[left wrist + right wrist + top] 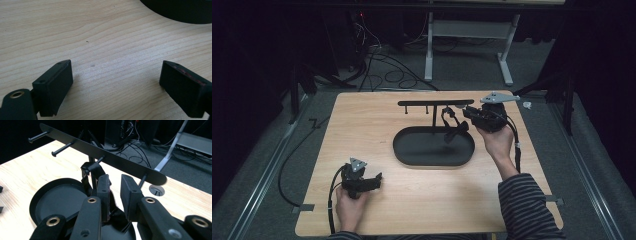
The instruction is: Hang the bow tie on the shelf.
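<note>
Pale wooden table (362,125) in a dark room with cables on the grey floor beyond; a black stand with an oval tray (412,155) and a pegged crossbar (422,103) occupies its far middle. Right gripper (115,187), jaws nearly together beside a black watch strap (91,167) hanging from a peg, apparently placing it, though whether it is pinched cannot be told. Left gripper (116,82) rests near the front edge, jaws spread and empty, evidently idle.

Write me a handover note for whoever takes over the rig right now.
Left tool: open, empty, low over the table.
Right tool: jaws nearly together beside the black strap; grip unconfirmed.
Strap: hangs from a peg on the stand bar, dangling over the oval tray.
Done: strap on peg.
Left: probably settle it and back the right tool away.
</note>
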### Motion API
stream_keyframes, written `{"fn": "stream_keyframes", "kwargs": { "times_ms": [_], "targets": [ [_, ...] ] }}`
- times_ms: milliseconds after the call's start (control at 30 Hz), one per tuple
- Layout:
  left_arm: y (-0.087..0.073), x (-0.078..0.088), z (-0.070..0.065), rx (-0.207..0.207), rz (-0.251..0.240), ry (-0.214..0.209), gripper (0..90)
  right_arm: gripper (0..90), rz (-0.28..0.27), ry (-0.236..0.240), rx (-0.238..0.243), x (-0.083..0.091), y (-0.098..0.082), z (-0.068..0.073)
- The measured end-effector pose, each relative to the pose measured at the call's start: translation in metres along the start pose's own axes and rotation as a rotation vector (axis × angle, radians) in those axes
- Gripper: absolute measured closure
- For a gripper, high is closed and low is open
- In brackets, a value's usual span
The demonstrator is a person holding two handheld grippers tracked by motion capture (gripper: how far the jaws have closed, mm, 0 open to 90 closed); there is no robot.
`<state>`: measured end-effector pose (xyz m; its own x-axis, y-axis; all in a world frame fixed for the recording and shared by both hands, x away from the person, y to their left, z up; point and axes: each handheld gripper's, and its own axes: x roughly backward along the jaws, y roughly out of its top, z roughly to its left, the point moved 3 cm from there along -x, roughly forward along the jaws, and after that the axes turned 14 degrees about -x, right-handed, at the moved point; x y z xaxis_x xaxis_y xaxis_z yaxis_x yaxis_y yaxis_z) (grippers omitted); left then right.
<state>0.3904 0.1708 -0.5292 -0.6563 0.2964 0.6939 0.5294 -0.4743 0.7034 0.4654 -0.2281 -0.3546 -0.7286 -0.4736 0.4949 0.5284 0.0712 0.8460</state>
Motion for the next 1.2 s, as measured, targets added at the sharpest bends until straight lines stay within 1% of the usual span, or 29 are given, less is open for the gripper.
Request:
{"fn": "stream_keyframes", "kwargs": {
  "times_ms": [167, 600, 733, 933, 1200],
  "targets": [
    [0.000, 0.000, 0.000, 0.000, 0.000, 0.000, 11.9, 78.7, -0.001, -0.006, -0.007, 0.011, -0.005, -0.004],
    [0.000, 0.000, 0.000, 0.000, 0.000, 0.000, 11.9, 77.6, -0.018, -0.025, -0.021, 0.028, -0.017, -0.015],
    [0.000, 0.000, 0.000, 0.000, 0.000, 0.000, 11.9, 77.3, -0.020, -0.030, -0.021, 0.031, -0.019, -0.017],
    [0.000, 0.000, 0.000, 0.000, 0.000, 0.000, 11.9, 77.0, -0.026, -0.034, -0.038, 0.038, -0.027, -0.021],
    [0.000, 0.000, 0.000, 0.000, 0.000, 0.000, 11.9, 76.1, -0.027, -0.036, -0.053, 0.043, -0.034, -0.025]
  ]
}}
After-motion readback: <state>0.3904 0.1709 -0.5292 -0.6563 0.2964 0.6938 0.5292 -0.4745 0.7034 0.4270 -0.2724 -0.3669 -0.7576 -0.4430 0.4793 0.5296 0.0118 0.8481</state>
